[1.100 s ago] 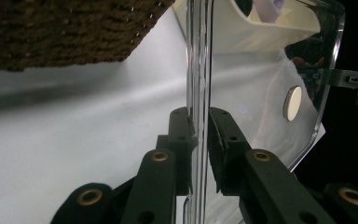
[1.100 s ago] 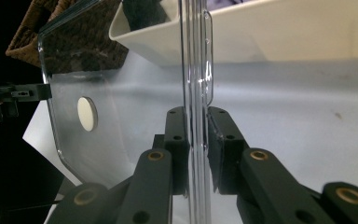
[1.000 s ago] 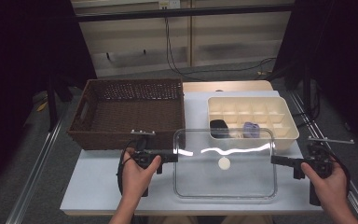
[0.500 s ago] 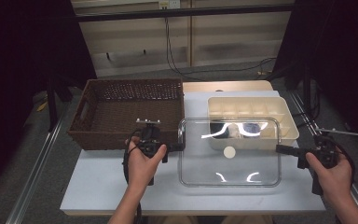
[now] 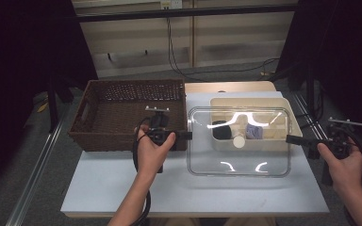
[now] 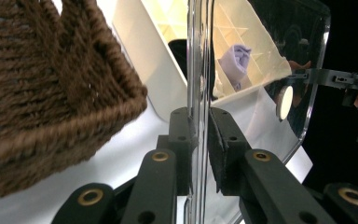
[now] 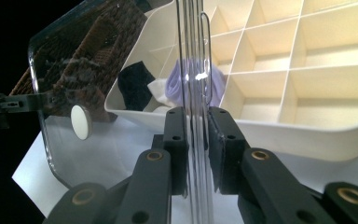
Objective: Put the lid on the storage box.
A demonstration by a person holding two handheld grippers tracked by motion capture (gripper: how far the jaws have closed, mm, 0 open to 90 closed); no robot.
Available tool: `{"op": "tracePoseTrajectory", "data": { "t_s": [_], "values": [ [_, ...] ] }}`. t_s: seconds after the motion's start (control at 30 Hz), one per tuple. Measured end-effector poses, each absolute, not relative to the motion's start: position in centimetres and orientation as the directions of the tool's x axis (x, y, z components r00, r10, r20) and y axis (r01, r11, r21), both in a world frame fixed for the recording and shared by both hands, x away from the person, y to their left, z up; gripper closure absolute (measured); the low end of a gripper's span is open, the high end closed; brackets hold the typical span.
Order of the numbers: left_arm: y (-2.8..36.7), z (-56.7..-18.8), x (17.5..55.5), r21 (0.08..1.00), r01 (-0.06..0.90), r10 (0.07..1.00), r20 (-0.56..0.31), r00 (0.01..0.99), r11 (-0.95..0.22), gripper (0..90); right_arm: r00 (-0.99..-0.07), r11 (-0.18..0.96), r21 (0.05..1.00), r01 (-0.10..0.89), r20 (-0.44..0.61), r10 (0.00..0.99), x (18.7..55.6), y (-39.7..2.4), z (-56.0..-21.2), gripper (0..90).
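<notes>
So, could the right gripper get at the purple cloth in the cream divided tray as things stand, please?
Probably not: the right gripper is shut on the clear lid, which the left gripper clamps too, and the lid hangs above the purple cloth in the tray.

The clear lid [image 5: 239, 141] bears a white knob [image 5: 239, 141]; brown woven basket [image 5: 127, 110], cream tray [image 5: 283, 106], seemingly lilac cloth [image 7: 186, 86].

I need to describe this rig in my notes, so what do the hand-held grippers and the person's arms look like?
Both the left hand-held gripper and the right hand-held gripper are black, with two flat jaws on linked bars with brass-coloured pivots. A black cable loops from the left one. Each carries a grey plate. The forearms are bare, with no sleeves.
</notes>
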State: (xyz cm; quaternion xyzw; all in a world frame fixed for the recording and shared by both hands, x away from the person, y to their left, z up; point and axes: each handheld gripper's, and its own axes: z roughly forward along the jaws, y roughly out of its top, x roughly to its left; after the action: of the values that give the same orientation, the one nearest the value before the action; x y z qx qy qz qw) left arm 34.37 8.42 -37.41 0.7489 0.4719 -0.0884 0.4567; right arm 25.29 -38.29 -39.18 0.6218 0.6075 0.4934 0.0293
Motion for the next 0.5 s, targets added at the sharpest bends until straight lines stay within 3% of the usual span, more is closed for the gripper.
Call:
{"op": "tracePoseTrajectory", "data": {
  "t_s": [0.5],
  "values": [
    [6.6, -36.7, 36.8, 0.62, 0.775, 0.609, -0.567, 0.554, -0.127, 79.9, -0.214, -0.277, 0.664, 0.695, 0.558, 0.802, 27.3, -39.8, -38.0, 78.5]
  ]
}}
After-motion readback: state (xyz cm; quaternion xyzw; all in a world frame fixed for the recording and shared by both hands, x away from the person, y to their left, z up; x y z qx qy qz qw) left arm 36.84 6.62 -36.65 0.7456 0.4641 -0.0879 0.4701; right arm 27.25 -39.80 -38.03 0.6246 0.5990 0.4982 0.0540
